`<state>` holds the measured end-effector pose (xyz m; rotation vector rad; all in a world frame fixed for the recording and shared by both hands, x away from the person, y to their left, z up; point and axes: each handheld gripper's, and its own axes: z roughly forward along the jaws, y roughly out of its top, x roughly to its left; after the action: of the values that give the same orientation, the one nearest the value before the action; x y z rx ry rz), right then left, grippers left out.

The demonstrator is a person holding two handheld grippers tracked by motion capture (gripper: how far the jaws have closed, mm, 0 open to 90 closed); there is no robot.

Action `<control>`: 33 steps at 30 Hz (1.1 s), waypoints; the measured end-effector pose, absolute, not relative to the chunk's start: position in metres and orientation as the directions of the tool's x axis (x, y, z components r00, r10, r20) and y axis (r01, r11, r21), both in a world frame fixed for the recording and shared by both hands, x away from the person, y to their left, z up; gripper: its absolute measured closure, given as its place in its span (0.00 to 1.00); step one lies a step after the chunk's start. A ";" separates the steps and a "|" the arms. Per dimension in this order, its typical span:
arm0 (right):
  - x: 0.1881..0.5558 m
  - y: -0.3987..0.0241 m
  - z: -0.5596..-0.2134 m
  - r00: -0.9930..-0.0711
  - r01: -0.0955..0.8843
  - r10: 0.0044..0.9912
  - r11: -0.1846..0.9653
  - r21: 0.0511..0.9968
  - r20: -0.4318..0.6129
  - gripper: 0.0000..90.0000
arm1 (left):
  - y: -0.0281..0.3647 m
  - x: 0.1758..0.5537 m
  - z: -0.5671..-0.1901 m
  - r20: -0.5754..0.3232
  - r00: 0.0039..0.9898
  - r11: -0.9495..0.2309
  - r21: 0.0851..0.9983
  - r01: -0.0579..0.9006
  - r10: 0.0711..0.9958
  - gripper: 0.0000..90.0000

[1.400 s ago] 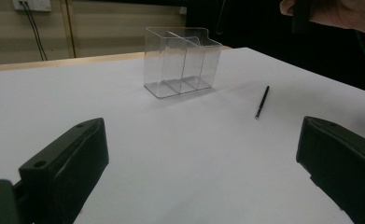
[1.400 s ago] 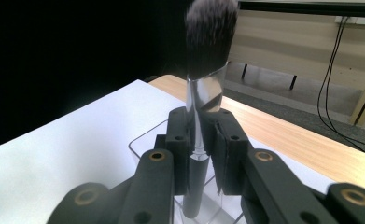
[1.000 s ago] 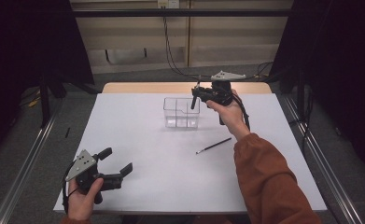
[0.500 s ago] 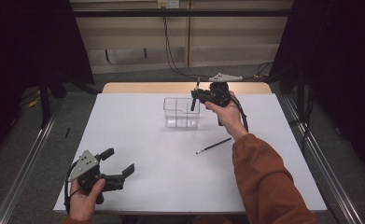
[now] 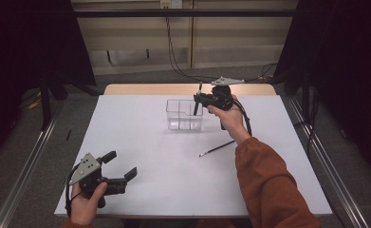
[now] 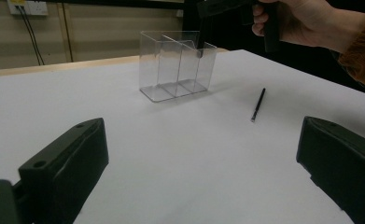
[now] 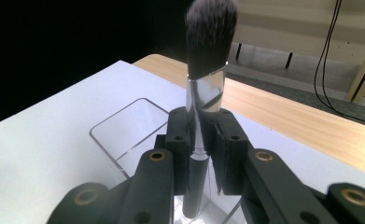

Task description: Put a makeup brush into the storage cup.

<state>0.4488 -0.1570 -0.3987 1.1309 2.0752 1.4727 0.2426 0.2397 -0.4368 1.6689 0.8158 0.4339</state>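
White counter (image 5: 140, 142) before dark curtains: right tool (image 5: 198, 98) clamped on brush (image 7: 207, 56), bristles up, handle lowered into clear organiser's (image 5: 184, 115) right compartment, seemingly for upright storage. Left tool (image 5: 120, 167) idle, jaws wide, near counter's front edge. Pencil (image 5: 217, 148) lying beside organiser.

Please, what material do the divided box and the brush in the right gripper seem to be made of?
The divided box looks like clear, glossy acrylic or similar hard plastic: the table shows through its walls and the edges catch light. The brush has soft dark bristles with paler tips, perhaps synthetic hair, a shiny silver collar that looks like metal, and a black handle, probably plastic or lacquered wood.
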 end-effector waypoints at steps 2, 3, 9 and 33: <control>0.449 -0.156 -0.400 -0.616 0.404 0.771 0.136 0.904 0.160 0.87 | 0.240 0.243 -0.437 -0.138 0.687 -0.090 0.954 0.285 0.713 0.03; 0.449 -0.156 -0.401 -0.616 0.404 0.772 0.138 0.905 0.158 0.87 | 0.240 0.243 -0.437 -0.138 0.687 -0.089 0.955 0.284 0.713 0.02; 0.449 -0.156 -0.404 -0.617 0.407 0.770 0.137 0.903 0.161 0.87 | 0.240 0.242 -0.437 -0.136 0.688 -0.090 0.955 0.283 0.713 0.03; 0.442 -0.156 -0.420 -0.619 0.431 0.766 0.144 0.891 0.175 0.87 | 0.239 0.242 -0.436 -0.130 0.691 -0.097 0.955 0.280 0.711 0.02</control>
<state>0.4417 -0.1559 -0.4197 1.1548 2.1066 1.4653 0.2424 0.2395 -0.4363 1.6778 0.8091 0.4379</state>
